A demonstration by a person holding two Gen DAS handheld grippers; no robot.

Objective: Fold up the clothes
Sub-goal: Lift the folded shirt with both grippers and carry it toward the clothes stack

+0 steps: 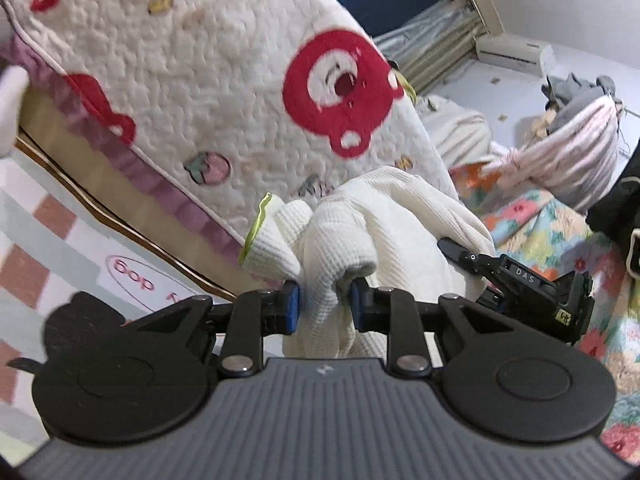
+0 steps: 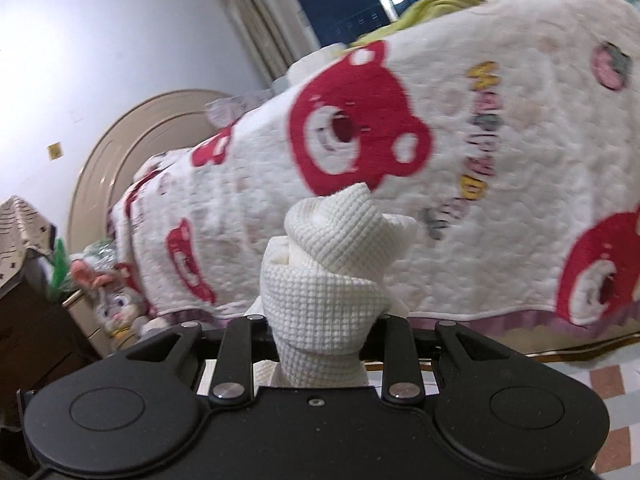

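Both grippers are up off the bed, and each has a bunch of the same cream waffle-knit garment point(image 1: 396, 216) in its grip. In the left wrist view the left gripper point(image 1: 325, 307) shows its blue pads point(image 1: 293, 307) clenched on a gathered fold of the knit, with the cloth puffing out above the jaws and a lime-green trimmed edge point(image 1: 256, 220) flaring off to the left. The garment's bulk spreads away to the right of that grip, and there the other gripper's black finger point(image 1: 456, 250) pokes out of the cloth.

Over to the right wrist view: the right gripper point(image 2: 325, 328) has its jaws clamped on a thick twisted wad of the same waffle knit point(image 2: 332, 264), which stands up out of the jaws and hides the pads entirely. The cloth runs down between the linkage arms toward the camera.

Behind all this lies the bed, covered by a white quilt with red bear faces point(image 1: 224, 80), a strawberry motif and a purple border along its edge. On the far right of the left wrist view sits a floral blanket point(image 1: 536, 224), and beyond it a heap of clothes with a pink-striped piece point(image 1: 576, 152) on top. In the right wrist view, a curved beige headboard point(image 2: 132, 148) is at far left, a plush rabbit toy point(image 2: 116, 300) lies low beside the bed, and a dark window point(image 2: 352, 0) shows above. The floor has a checked pink-and-white mat point(image 1: 36, 248).
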